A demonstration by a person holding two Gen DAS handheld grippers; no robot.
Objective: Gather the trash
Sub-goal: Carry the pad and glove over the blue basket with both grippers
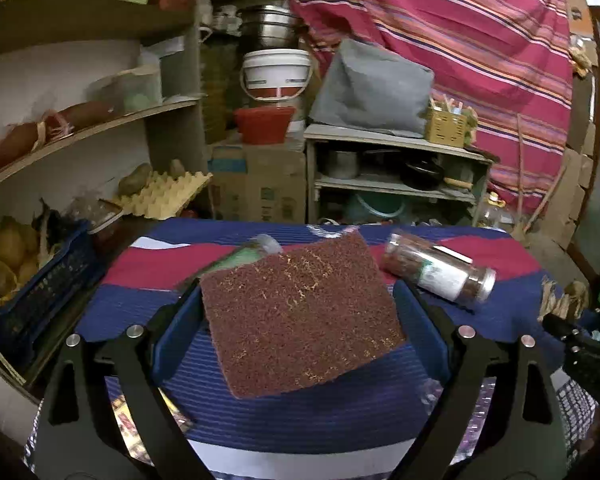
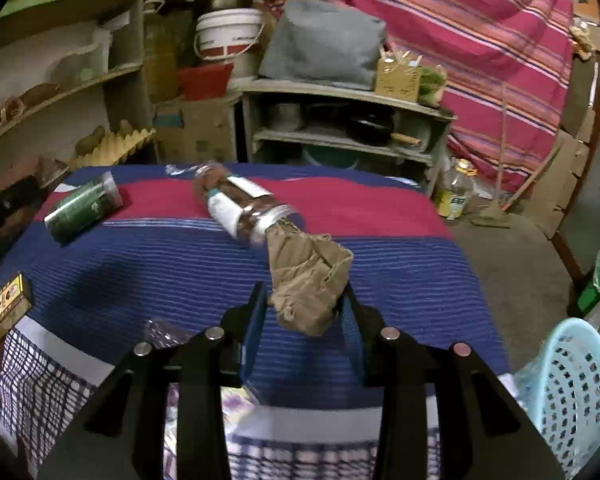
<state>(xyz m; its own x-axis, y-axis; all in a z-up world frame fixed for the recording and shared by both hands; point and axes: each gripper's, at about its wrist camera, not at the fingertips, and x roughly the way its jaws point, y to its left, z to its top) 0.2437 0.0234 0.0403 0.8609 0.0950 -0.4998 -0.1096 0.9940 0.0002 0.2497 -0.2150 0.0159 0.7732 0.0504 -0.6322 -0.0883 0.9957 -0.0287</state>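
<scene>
Slippage worries me first: my left hand-held gripper pinches the brown scouring pad only by its side edges, flat and tilted, long axis running away from me, so it could buckle free. Right view: my right hand-held gripper clamps crumpled brown paper, pointing ahead; the blue basket sits right, and a loose squeeze drops it short.

The left hand-held gripper points forward and somewhat down, its blue pads spread wide and clamped on the side edges of a brown scouring pad. The right hand-held gripper tilts down too, jaws narrower, pinching crumpled brown paper.
</scene>
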